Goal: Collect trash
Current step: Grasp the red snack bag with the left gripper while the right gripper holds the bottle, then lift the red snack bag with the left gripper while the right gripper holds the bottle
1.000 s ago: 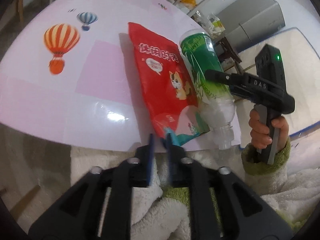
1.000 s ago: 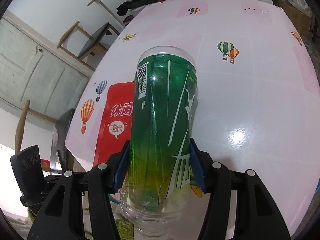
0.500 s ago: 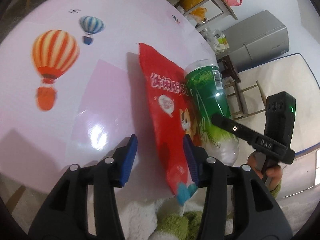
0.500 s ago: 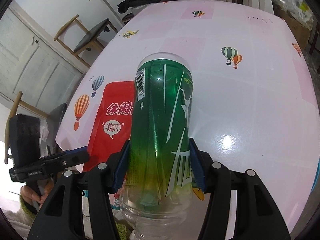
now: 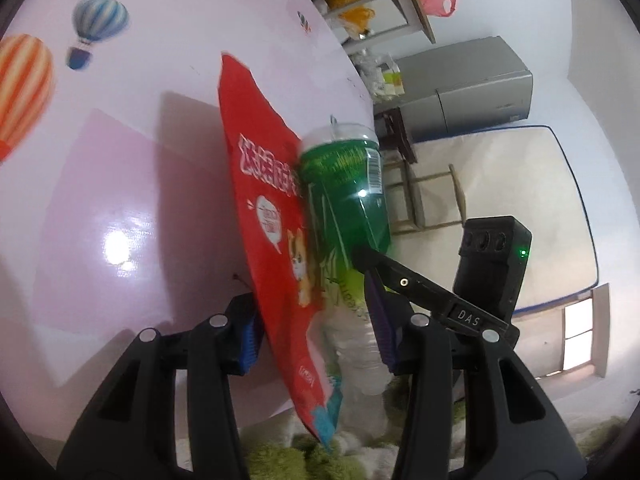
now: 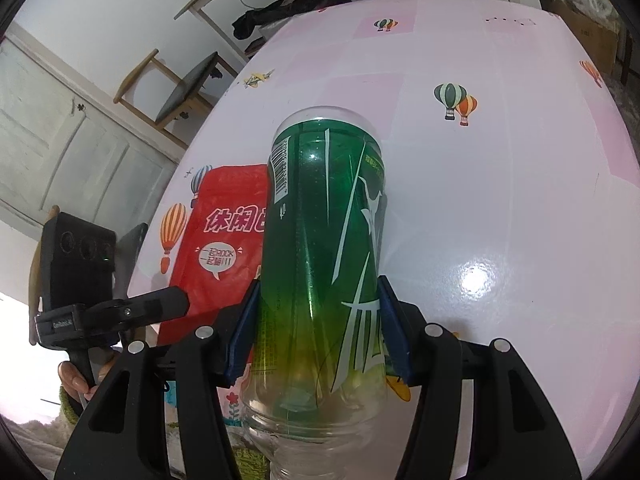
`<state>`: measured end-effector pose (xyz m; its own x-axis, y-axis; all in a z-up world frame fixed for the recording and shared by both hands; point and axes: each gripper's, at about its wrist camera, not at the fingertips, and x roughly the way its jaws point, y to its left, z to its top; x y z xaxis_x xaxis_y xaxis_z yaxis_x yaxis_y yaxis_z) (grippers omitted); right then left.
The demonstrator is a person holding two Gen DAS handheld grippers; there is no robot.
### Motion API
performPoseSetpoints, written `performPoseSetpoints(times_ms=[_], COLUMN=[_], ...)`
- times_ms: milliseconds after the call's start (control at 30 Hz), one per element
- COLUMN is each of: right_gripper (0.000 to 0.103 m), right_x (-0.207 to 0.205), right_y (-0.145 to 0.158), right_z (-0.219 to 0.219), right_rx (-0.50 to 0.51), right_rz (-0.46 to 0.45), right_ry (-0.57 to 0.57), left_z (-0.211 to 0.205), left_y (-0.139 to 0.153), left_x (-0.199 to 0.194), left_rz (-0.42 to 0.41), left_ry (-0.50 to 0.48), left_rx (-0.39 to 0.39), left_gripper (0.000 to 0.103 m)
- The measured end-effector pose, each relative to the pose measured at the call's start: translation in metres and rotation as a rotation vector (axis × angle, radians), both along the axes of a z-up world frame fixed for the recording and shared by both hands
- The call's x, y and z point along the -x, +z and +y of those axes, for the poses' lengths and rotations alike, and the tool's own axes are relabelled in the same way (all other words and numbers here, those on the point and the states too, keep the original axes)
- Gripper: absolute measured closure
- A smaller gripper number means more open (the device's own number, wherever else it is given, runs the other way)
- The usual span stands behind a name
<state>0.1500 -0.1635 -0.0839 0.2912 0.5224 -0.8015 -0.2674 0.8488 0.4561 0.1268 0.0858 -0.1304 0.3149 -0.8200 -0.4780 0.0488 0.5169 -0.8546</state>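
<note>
A red snack bag [image 5: 264,200] lies flat on the pink balloon-print table [image 5: 120,168], with a green-labelled plastic bottle [image 5: 344,184] right beside it. My left gripper [image 5: 316,332] is open, its blue pads straddling the bag's near end and the bottle's clear neck without pressing on either. My right gripper [image 6: 320,336] is shut on the bottle [image 6: 324,240], pads on both sides of its lower body, with the neck toward the camera. One right-gripper finger [image 5: 384,272] lies across the bottle. The red bag [image 6: 224,240] shows to the bottle's left, with a left-gripper finger [image 6: 160,304] over its near corner.
The table [image 6: 500,200] stretches far and right of the bottle. A wooden chair [image 6: 180,88] and a white door [image 6: 60,140] stand beyond its left edge. A grey cabinet [image 5: 472,92], a shelf with plastic bags [image 5: 380,0] and a mattress [image 5: 520,200] lie off the other side. Fluffy green-white fabric [image 5: 280,456] is below.
My left gripper's jaws have spread apart and it has moved forward and rolled, so the red bag's near end now sits between its pads. The right gripper has kept still on the bottle.
</note>
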Motion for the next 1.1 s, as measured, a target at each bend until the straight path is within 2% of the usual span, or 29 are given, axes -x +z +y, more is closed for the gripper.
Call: performPoseSetpoints(times_ms=[67, 100, 167, 233, 333, 367, 433, 567, 867, 1100], right_gripper=[0.049, 0.049, 0.049, 0.049, 0.049, 0.049, 0.049, 0.048, 0.048, 0.040], right_x=[0.001, 0.002, 0.003, 0.004, 0.007, 0.007, 0.007, 0.005, 0.005, 0.009], right_y=[-0.001, -0.001, 0.000, 0.000, 0.003, 0.005, 0.010, 0.011, 0.007, 0.009], right_z=[-0.002, -0.002, -0.002, -0.003, -0.009, -0.010, -0.019, -0.030, -0.025, -0.027], right_rx=[-0.008, -0.009, -0.012, -0.011, 0.009, 0.017, 0.050, 0.126, 0.139, 0.205], right_rz=[0.002, 0.001, 0.000, -0.003, -0.011, -0.015, -0.029, -0.043, -0.031, -0.026], right_ry=[-0.003, -0.006, -0.009, -0.008, -0.023, -0.031, -0.068, -0.131, -0.116, -0.094], left_z=[-0.009, -0.016, -0.030, -0.038, -0.049, -0.052, -0.059, -0.071, -0.087, -0.082], left_y=[0.002, 0.004, 0.007, 0.010, 0.015, 0.017, 0.019, 0.022, 0.032, 0.035], left_x=[-0.001, -0.003, -0.004, -0.005, -0.006, -0.005, -0.007, -0.008, -0.006, 0.009], left_rz=[-0.008, -0.019, -0.045, -0.061, -0.086, -0.097, -0.112, -0.152, -0.241, -0.278], left_ry=[-0.008, -0.018, -0.037, -0.049, -0.054, -0.054, -0.062, -0.076, -0.101, -0.127], left_rx=[-0.075, -0.152, -0.274, -0.359, -0.432, -0.466, -0.524, -0.613, -0.756, -0.785], left_gripper=[0.064, 0.068, 0.083, 0.087, 0.088, 0.093, 0.094, 0.094, 0.094, 0.094])
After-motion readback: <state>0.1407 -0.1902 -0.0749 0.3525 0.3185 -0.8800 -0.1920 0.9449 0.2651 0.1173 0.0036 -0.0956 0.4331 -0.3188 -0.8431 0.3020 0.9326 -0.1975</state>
